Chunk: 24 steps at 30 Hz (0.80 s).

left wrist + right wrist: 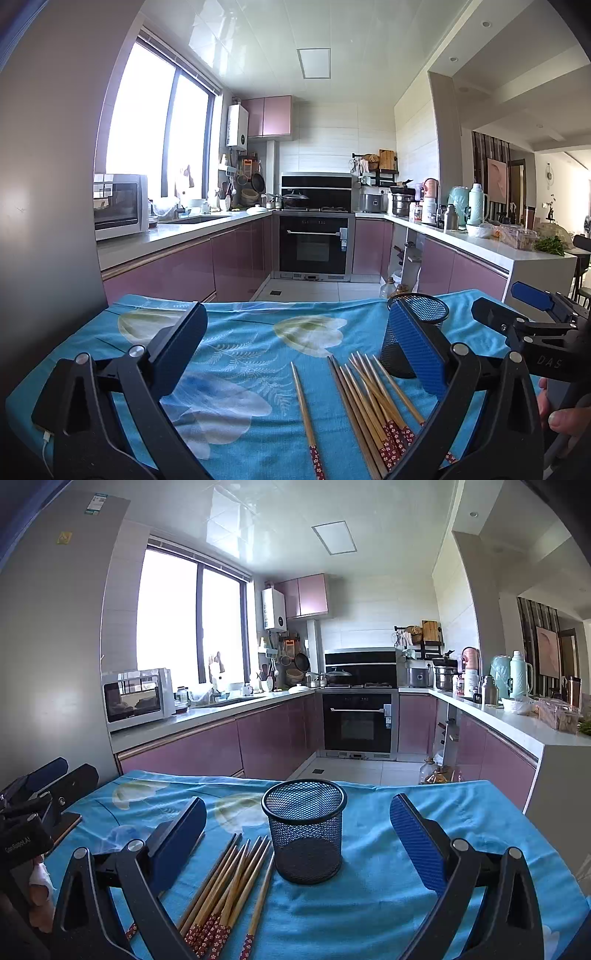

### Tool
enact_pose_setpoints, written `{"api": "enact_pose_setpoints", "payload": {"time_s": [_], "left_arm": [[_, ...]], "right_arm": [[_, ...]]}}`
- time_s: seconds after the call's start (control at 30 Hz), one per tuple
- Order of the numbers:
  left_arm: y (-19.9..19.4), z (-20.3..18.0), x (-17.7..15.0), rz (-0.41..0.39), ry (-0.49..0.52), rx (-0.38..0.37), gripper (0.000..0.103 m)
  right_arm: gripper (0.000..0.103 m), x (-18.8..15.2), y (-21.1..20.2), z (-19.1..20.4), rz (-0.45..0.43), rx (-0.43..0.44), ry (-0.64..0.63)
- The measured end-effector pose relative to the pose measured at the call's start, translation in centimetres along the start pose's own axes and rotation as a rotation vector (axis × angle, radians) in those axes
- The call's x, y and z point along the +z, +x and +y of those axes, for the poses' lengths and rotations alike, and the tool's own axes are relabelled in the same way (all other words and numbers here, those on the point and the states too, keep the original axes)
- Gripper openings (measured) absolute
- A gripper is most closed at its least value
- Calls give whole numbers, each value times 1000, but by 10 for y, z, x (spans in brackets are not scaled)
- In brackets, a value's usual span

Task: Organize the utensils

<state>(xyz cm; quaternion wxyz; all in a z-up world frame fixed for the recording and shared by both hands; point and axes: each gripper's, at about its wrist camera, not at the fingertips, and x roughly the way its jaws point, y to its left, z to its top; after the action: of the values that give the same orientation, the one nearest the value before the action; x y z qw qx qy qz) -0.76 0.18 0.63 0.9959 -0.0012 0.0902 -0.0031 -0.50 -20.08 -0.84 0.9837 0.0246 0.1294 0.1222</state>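
Left tongs point(295, 354): jaws spread wide, nothing gripped; hovering low over the blue floral cloth point(240, 332), tilted slightly downward.
Right tongs point(299, 834): jaws likewise spread wide, empty; also low over the cloth, to the right of the left tongs.
Chopstick bundle point(373, 406): loose heap of wooden chopsticks with red flowered ends, lying on the cloth between the left tongs' fingers, nearer the right finger; in the right wrist view just inside the right tongs' left finger.
Single chopstick point(304, 410): apart from the heap, roughly midway between the left tongs' fingers, red end toward the camera.
Mesh holder point(304, 830): black wire cup, upright, empty as far as visible; centred between the right tongs' fingers, just beyond the tips of the chopsticks; partly hidden behind the left tongs' right finger in the left wrist view.
Cloth edge: straight ahead of both tongs, past the holder.
Hand point(561, 417): fingers on the right tongs' handle, at the right rim of the left wrist view.
Background: kitchen with pink cabinets, black oven point(356, 720) dead ahead, microwave point(138, 698) ahead on the left.
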Motion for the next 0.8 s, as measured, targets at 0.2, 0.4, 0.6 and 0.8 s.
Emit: {"api": "enact_pose_setpoints", "payload": {"time_s": [0.2,0.4,0.6,0.8], "left_arm": [[0,0,0,-1,-5,-4,97],[2,0,-3,0,-9,-6,97],[2,0,-3,1,-7,-5,97],[2,0,-3,-1,-8,-6,97]], "right_arm": [[96,1,0,-1,-2,1,0],[96,0,1,0,0,2,-1],[96,-1,2,0,4,5,0],[96,-1,2,0,4,4,0]]}}
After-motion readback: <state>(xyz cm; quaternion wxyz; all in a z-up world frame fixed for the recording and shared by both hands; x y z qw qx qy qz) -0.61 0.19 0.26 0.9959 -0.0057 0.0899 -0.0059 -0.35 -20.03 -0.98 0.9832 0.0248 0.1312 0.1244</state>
